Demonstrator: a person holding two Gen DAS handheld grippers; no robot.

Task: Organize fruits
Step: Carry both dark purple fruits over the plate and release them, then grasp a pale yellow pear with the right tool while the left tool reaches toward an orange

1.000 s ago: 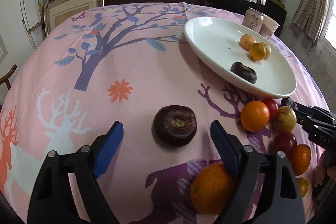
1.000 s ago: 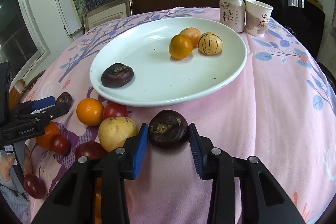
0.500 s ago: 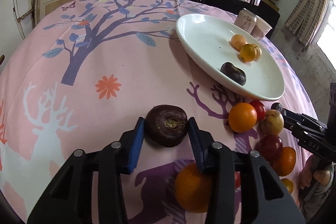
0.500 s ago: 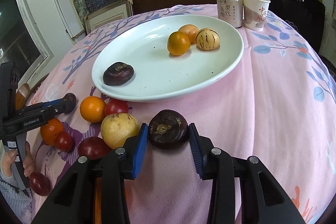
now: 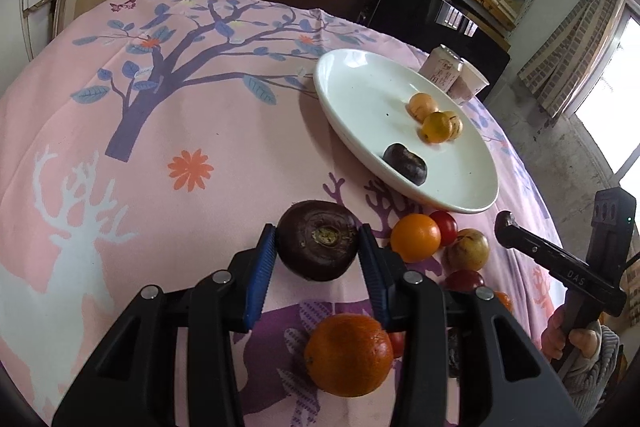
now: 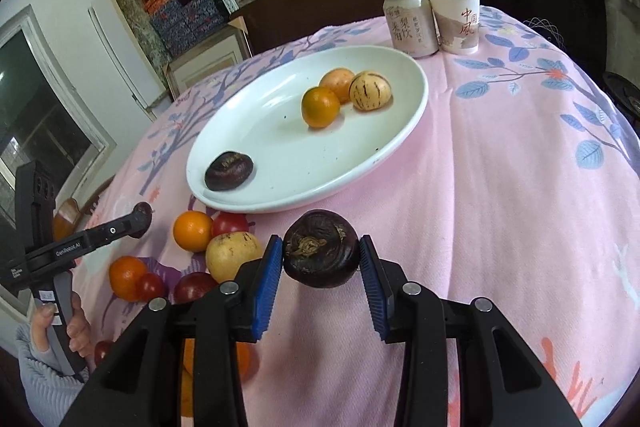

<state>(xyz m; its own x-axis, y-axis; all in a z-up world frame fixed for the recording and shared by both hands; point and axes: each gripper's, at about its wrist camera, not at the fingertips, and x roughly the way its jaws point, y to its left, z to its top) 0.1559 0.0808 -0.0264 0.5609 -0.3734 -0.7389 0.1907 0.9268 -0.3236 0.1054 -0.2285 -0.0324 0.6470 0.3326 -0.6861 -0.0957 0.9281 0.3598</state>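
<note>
In the left wrist view my left gripper [image 5: 316, 235] is shut on a dark purple fruit [image 5: 318, 241], both blue pads pressing its sides, low over the pink cloth. A big orange [image 5: 348, 355] lies under the fingers. In the right wrist view my right gripper [image 6: 321, 243] is shut on a second dark purple fruit [image 6: 320, 247], just before the near rim of the white plate [image 6: 272, 115]. The plate holds a dark fruit [image 6: 229, 171], a small orange [image 6: 320, 107], another orange fruit [image 6: 337, 83] and a striped pale fruit [image 6: 369, 91].
Loose fruit lies left of the right gripper: an orange [image 6: 192, 231], a red one [image 6: 230, 225], a yellow one [image 6: 232, 254] and several more. A drink can [image 6: 410, 23] and a paper cup [image 6: 456, 19] stand behind the plate. A person's hand [image 6: 76, 327] grips the left tool.
The left jaws went from wide open around the dark fruit to shut on it. The right gripper, holding its fruit throughout, has rolled and shifted slightly toward the plate.
</note>
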